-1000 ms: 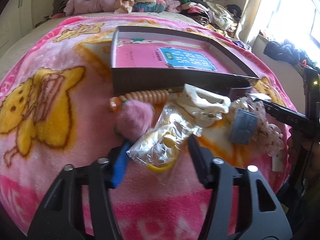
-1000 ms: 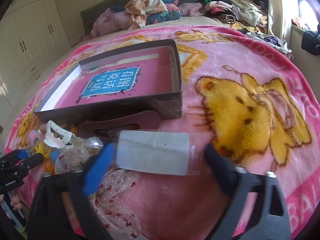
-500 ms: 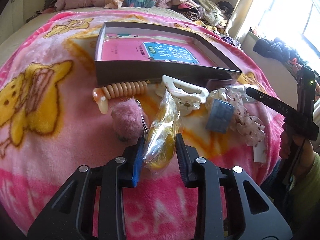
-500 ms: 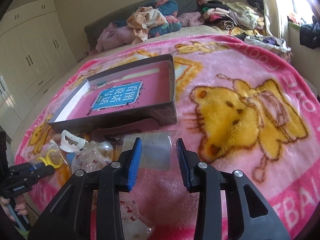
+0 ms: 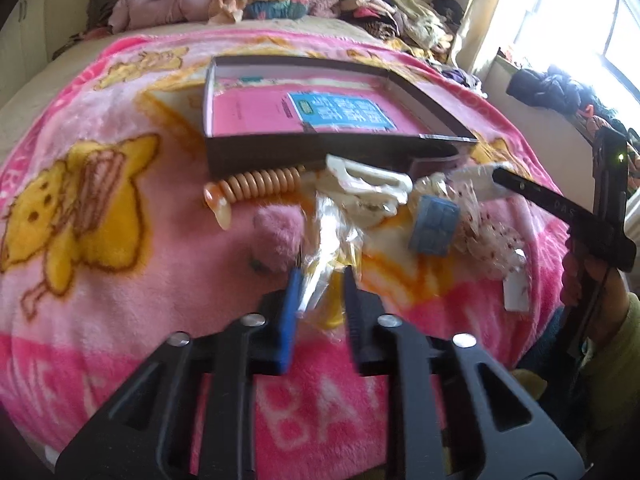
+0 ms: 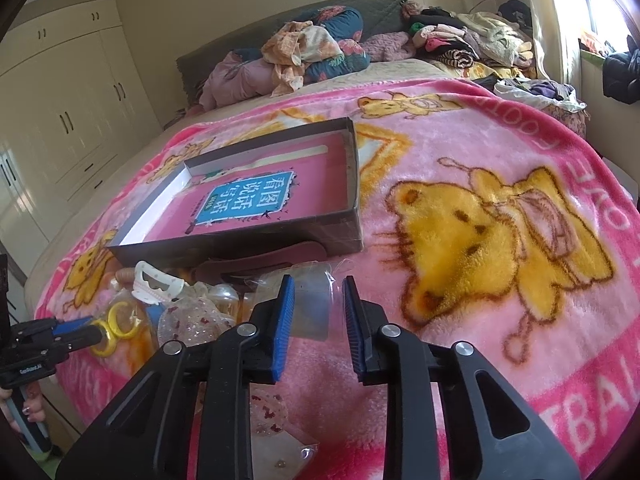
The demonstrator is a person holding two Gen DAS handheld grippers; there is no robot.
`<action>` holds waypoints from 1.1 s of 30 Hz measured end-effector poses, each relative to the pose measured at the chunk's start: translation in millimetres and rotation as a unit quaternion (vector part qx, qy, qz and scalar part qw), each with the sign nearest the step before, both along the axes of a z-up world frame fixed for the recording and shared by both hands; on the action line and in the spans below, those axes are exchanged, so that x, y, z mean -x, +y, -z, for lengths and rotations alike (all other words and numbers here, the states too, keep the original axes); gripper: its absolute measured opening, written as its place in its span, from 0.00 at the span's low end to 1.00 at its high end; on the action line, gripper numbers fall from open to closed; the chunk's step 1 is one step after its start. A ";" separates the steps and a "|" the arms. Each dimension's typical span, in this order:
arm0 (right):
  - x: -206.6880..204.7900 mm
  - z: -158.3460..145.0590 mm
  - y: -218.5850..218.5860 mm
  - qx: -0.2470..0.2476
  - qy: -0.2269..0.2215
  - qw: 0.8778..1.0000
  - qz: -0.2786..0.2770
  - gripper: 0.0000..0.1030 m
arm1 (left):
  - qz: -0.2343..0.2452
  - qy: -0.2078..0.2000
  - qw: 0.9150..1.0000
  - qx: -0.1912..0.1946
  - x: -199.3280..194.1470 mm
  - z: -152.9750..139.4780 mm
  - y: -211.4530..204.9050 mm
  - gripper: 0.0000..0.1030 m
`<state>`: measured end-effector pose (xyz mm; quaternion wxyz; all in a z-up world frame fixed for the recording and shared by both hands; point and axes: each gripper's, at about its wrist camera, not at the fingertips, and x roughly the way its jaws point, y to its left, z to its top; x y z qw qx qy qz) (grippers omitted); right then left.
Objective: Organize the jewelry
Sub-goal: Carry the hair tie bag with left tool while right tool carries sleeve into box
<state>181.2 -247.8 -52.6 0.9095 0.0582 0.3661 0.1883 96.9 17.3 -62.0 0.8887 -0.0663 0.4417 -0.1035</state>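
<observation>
both our tongs have just been closing: left tongs (image 5: 320, 280) now pinch the crinkly bag of yellow rings (image 5: 326, 240) on the bed, right tongs (image 6: 318, 300) squeeze a clear packet (image 6: 312, 304). light, slippery; we grip mid-bag.

Left tool (image 5: 320, 294): two black plastic fingers on angular black linkage arms with cut-out windows and round silver screw heads; one finger (image 5: 289, 320) carries a blue ribbed pad, the other a black ribbed pad. Right tool (image 6: 319, 308): same black frame and silver screws, with blue ribbed pads on both fingers (image 6: 283, 326). Seen from the opposite camera, each tool has a black body with small white lettering; the right one shows a green indicator light. A yellow-green sleeve (image 5: 618, 364) covers the person's right arm.
</observation>
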 end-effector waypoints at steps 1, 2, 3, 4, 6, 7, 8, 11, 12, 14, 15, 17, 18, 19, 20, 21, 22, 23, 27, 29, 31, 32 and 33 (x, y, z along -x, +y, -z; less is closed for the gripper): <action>0.8 -0.5 0.1 -0.001 -0.002 1.000 -0.001 0.19 | 0.003 0.001 1.000 0.004 1.3 0.2 -1.2 0.10; 1.9 -1.4 -0.2 -0.002 -0.005 1.000 0.000 0.18 | 0.007 -0.002 1.000 0.003 2.5 -1.0 -3.7 0.09; 3.0 -2.5 -1.1 -0.003 -0.008 1.000 0.000 0.17 | 0.011 -0.005 1.000 0.002 3.1 -2.3 -5.8 0.07; 4.2 -4.1 -2.5 -0.007 -0.010 1.000 0.002 0.16 | 0.014 -0.009 1.000 0.000 3.7 -3.6 -8.1 0.06; 5.9 -8.0 -6.4 -0.013 -0.017 1.000 0.005 0.14 | 0.021 -0.020 1.000 -0.007 4.2 -7.8 -14.1 0.05; 7.6 -9.9 -8.0 -0.013 -0.021 1.000 0.008 0.13 | 0.026 -0.028 0.999 -0.011 4.1 -11.2 -18.1 0.04; 8.5 -12.2 -9.3 -0.015 -0.024 1.000 0.009 0.12 | 0.030 -0.034 0.999 -0.014 3.5 -14.0 -21.1 0.04; 11.1 -19.9 -13.7 -0.017 -0.034 0.999 0.010 0.10 | 0.038 -0.055 0.998 -0.021 -2.0 -23.6 -29.3 0.04; 11.9 -23.5 -15.2 -0.016 -0.038 0.999 0.012 0.10 | 0.039 -0.057 0.997 -0.019 -4.2 -25.9 -30.7 0.04; 13.4 -29.3 -18.3 -0.018 -0.044 0.999 0.015 0.09 | 0.041 -0.067 0.997 -0.017 -10.8 -32.0 -34.5 0.04; 13.5 -32.5 -19.8 -0.019 -0.048 0.999 0.016 0.09 | 0.042 -0.073 0.996 -0.015 -15.3 -36.4 -36.7 0.04; 13.0 -39.5 -21.7 -0.019 -0.054 0.998 0.018 0.09 | 0.045 -0.084 0.995 -0.015 -21.8 -43.2 -41.4 0.04; 12.2 -42.4 -22.5 -0.019 -0.056 0.998 0.017 0.09 | 0.046 -0.089 0.995 -0.017 -24.6 -46.4 -43.4 0.04; 11.8 -46.2 -23.3 -0.019 -0.059 0.998 0.017 0.09 | 0.048 -0.093 0.994 -0.017 -27.7 -49.3 -45.4 0.04; 11.1 -49.7 -23.7 -0.018 -0.063 0.998 0.018 0.09 | 0.049 -0.097 0.994 -0.016 -31.7 -52.3 -47.2 0.04; 9.9 -53.1 -23.6 -0.018 -0.065 0.998 0.018 0.09 | 0.050 -0.100 0.994 -0.016 -34.7 -54.7 -48.6 0.04; 8.6 -56.0 -23.9 -0.018 -0.067 0.997 0.018 0.09 | 0.050 -0.103 0.993 -0.018 -38.2 -56.4 -49.7 0.04; 7.4 -58.0 -24.3 -0.019 -0.068 0.997 0.017 0.09 | 0.050 -0.106 0.993 -0.019 -42.1 -57.8 -50.4 0.04; 2.1 -67.8 -23.1 -0.016 -0.076 0.997 0.016 0.09 | 0.040 -0.114 0.992 -0.019 -54.0 -60.2 -46.7 0.04; -2.2 -71.7 -22.6 -0.019 -0.078 0.997 0.017 0.09 | 0.030 -0.117 0.993 -0.019 -63.2 -61.5 -42.0 0.04; -7.8 -76.1 -22.5 -0.023 -0.081 0.996 0.017 0.09 | 0.019 -0.118 0.993 -0.022 -71.0 -62.3 -36.5 0.04; -11.2 -78.7 -22.6 -0.026 -0.085 0.996 0.017 0.09 | 0.015 -0.117 0.993 -0.024 -75.0 -62.7 -34.3 0.04; -15.0 -81.3 -23.3 -0.031 -0.088 0.996 0.017 0.09 | 0.010 -0.117 0.993 -0.026 -79.5 -63.2 -32.0 0.04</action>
